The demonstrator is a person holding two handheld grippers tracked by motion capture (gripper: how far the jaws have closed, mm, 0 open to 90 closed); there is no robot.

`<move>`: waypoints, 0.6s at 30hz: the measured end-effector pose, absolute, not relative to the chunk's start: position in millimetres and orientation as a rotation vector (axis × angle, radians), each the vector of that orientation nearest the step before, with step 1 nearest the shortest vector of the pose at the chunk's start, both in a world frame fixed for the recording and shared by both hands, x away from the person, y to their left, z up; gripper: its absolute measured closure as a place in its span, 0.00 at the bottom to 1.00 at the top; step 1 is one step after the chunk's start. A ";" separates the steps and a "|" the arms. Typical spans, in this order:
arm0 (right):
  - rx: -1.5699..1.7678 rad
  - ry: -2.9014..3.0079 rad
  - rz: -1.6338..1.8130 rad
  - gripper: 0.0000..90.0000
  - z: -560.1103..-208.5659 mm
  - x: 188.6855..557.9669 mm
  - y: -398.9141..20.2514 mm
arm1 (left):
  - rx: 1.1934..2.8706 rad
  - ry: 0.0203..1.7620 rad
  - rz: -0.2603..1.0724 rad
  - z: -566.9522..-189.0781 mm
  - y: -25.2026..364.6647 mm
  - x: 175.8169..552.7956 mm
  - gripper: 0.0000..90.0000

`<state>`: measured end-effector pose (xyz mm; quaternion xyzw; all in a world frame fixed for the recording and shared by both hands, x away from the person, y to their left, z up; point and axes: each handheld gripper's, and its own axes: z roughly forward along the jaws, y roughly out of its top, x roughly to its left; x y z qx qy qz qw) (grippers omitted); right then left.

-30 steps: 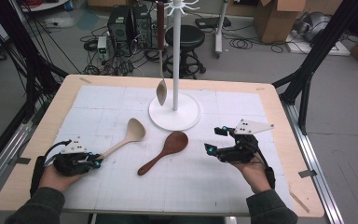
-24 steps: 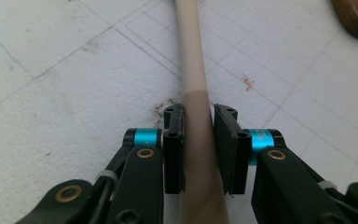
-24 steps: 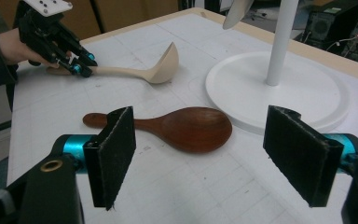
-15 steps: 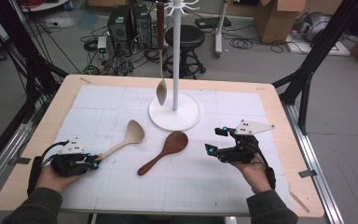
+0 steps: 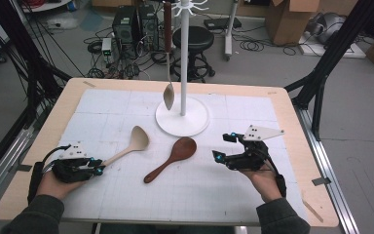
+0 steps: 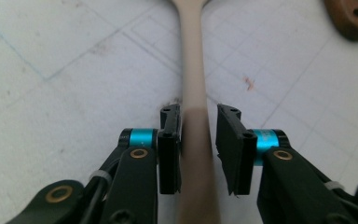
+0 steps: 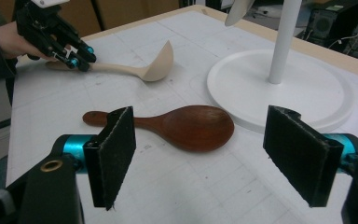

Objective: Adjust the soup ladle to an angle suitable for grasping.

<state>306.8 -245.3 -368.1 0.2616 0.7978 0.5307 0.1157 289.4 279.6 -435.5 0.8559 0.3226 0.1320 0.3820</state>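
A pale wooden ladle lies on the white mat, bowl toward the stand. My left gripper sits at its handle end. In the left gripper view the handle runs between the jaws of the left gripper; one pad touches it and a thin gap shows at the other. A dark brown spoon lies mid-table. My right gripper hovers to its right, wide open. In the right gripper view the spoon lies just beyond the right gripper, which holds nothing.
A white stand with a round base rises behind the spoons, and a long-handled spoon hangs from it. Bare wooden table border surrounds the mat. Cables, a stool and boxes sit on the floor beyond.
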 end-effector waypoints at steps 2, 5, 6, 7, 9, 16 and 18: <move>0.768 2.342 1.556 0.27 -367.9 306.8 -244.2 | 2.187 0.822 0.342 -434.2 275.4 292.4 0.73; 0.765 2.342 1.558 0.27 -367.9 307.0 -244.1 | 2.196 0.829 0.339 -434.9 270.4 298.3 0.70; 0.769 2.343 1.557 0.27 -367.9 306.9 -244.2 | 2.198 0.832 0.342 -435.4 268.4 300.5 0.70; 0.769 2.346 1.556 0.27 -368.0 307.0 -244.5 | 2.198 0.837 0.340 -435.5 267.0 302.0 0.69; 0.768 2.345 1.557 0.27 -368.0 307.3 -244.8 | 2.201 0.848 0.343 -435.2 264.5 304.8 0.68; 0.763 2.345 1.559 0.27 -368.4 308.2 -244.3 | 2.198 0.859 0.345 -434.6 255.7 314.2 0.69; 0.763 2.344 1.560 0.27 -368.5 308.4 -244.7 | 2.200 0.865 0.344 -436.4 254.5 315.4 0.70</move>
